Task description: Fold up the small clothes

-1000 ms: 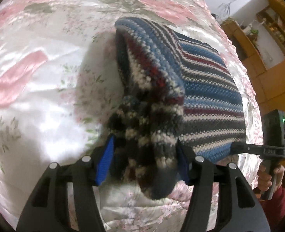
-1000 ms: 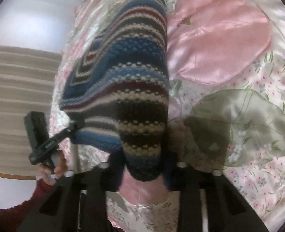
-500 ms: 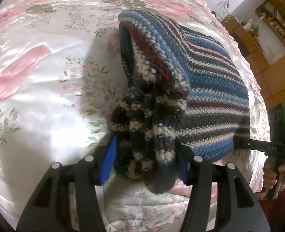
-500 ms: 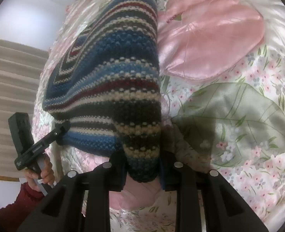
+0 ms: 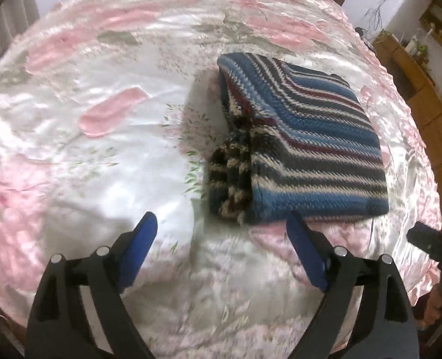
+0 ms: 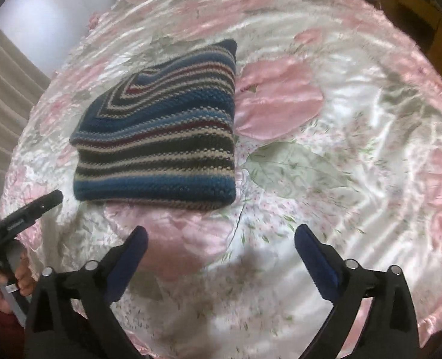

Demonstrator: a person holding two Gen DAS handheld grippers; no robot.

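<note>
A single striped knit sweater [image 5: 307, 149] lies folded into a thick, roughly square bundle on a glossy satin bedspread [image 5: 101, 164] printed with pink petals, green leaves and small sprigs, as seen from the left wrist camera; the wool is chunky and nubbly, banded in blue, dark grey, cream and maroon, with a bunched, ribbed cuff or hem poking out at its near left corner. The left gripper [image 5: 221, 248] hangs released just short of the bundle, its two blue-padded fingers [image 5: 140, 245] spread wide with nothing between them, the right pad close to the sweater's near edge. At the far right edge a dark tool tip and part of a hand [image 5: 436, 308] show, and wooden shelving [image 5: 415, 59] stands beyond the bed. From the right wrist camera, the same sweater [image 6: 161, 137] sits left of centre on the shiny cloth [image 6: 355, 149], flat-topped, its stripes bending into a chevron toward the far corner, beside one large pink satin petal [image 6: 278, 98] and one grey-green leaf [image 6: 293, 164]. The right gripper [image 6: 221, 251] is also released, its two dark blue pads [image 6: 313, 257] apart over bare bedspread, near the bundle but not touching. At lower left, a hand [image 6: 5, 281] in a red sleeve grips the black handle of the other tool.
</note>
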